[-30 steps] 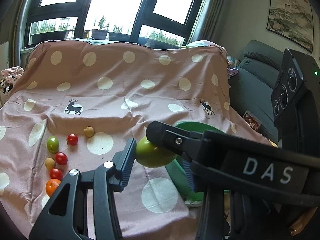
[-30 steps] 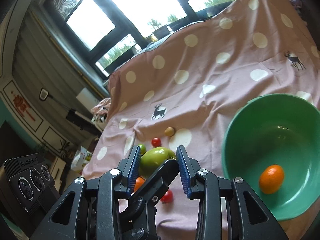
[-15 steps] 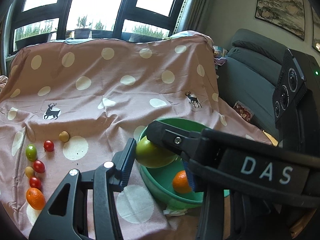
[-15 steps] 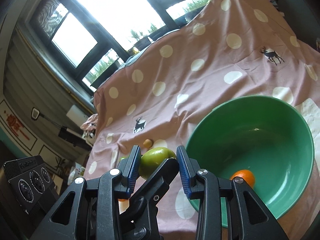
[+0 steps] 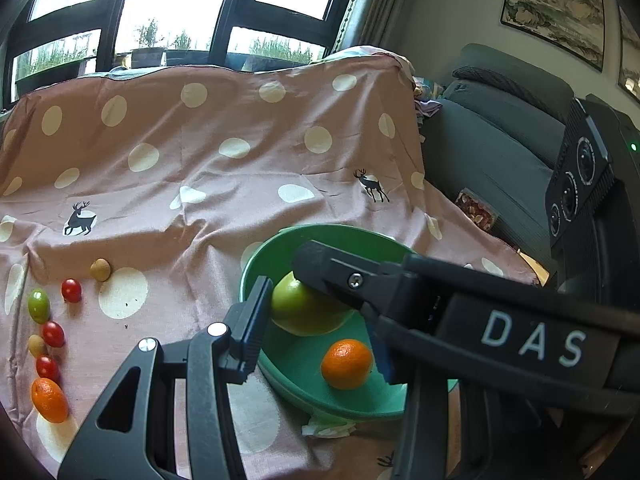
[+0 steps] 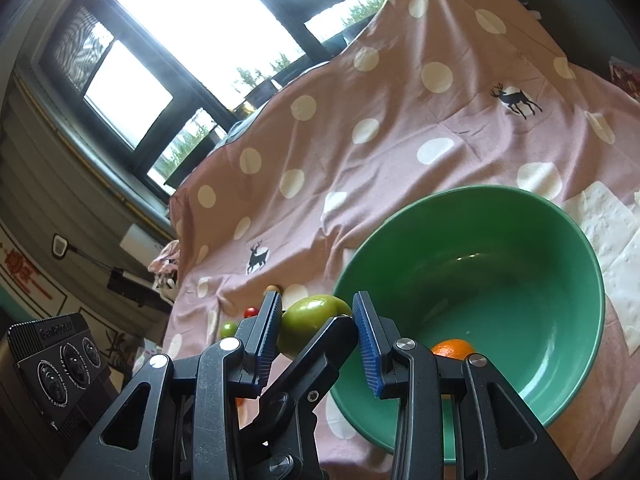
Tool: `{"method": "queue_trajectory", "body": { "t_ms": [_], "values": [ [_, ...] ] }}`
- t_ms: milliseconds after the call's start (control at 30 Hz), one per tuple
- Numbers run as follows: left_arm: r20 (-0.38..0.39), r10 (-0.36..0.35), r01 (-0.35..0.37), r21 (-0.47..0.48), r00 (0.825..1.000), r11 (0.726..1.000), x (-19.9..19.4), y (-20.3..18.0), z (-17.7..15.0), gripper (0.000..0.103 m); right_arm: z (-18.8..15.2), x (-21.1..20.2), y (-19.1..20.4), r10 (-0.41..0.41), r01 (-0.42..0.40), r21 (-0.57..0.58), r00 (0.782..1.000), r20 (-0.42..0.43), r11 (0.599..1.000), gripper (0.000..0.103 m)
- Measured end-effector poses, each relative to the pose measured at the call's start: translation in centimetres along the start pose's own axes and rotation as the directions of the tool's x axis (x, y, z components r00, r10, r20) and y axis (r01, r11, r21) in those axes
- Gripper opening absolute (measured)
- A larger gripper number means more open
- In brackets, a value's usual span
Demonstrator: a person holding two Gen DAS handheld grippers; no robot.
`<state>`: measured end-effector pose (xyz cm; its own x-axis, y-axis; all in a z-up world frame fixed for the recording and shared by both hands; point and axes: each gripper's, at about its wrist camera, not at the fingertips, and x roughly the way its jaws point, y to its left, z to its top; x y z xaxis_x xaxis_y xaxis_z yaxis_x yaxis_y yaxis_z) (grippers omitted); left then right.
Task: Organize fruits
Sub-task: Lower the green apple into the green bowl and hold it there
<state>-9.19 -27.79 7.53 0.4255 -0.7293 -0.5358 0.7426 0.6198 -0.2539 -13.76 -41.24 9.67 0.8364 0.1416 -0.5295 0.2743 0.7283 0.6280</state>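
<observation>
My left gripper (image 5: pixel 316 312) is shut on a green apple (image 5: pixel 306 310) and holds it over the near-left rim of a green bowl (image 5: pixel 260 256). An orange (image 5: pixel 346 364) lies inside the bowl. In the right wrist view the apple (image 6: pixel 310 318) shows between my right gripper's blue pads, with the left gripper's finger crossing in front. My right gripper (image 6: pixel 316 338) looks open around it, beside the green bowl (image 6: pixel 568 240) with the orange (image 6: pixel 452 349) in it. Loose fruits lie on the cloth at the left: an orange (image 5: pixel 50 400), red tomatoes (image 5: pixel 71 290), a green one (image 5: pixel 39 306).
A pink polka-dot cloth (image 5: pixel 208 184) with deer prints covers the table. A grey sofa (image 5: pixel 500 152) stands at the right. White paper napkins (image 6: pixel 608 232) lie right of the bowl. Windows run along the back.
Both grippers have moved right with the apple, from over the cloth to over the bowl's near-left rim. The bowl and orange now sit more central in both views.
</observation>
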Motion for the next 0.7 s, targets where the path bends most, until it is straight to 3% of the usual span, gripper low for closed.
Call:
{"method": "queue_trajectory", "body": {
  "t_ms": [700],
  "values": [
    [-0.059, -0.053, 0.054, 0.015, 0.997, 0.998, 2.6, -1.5, -0.2, 0.044, 0.2, -0.5, -2.8, -0.064, 0.063, 0.064, 0.998, 0.006, 0.996, 0.039]
  ]
}}
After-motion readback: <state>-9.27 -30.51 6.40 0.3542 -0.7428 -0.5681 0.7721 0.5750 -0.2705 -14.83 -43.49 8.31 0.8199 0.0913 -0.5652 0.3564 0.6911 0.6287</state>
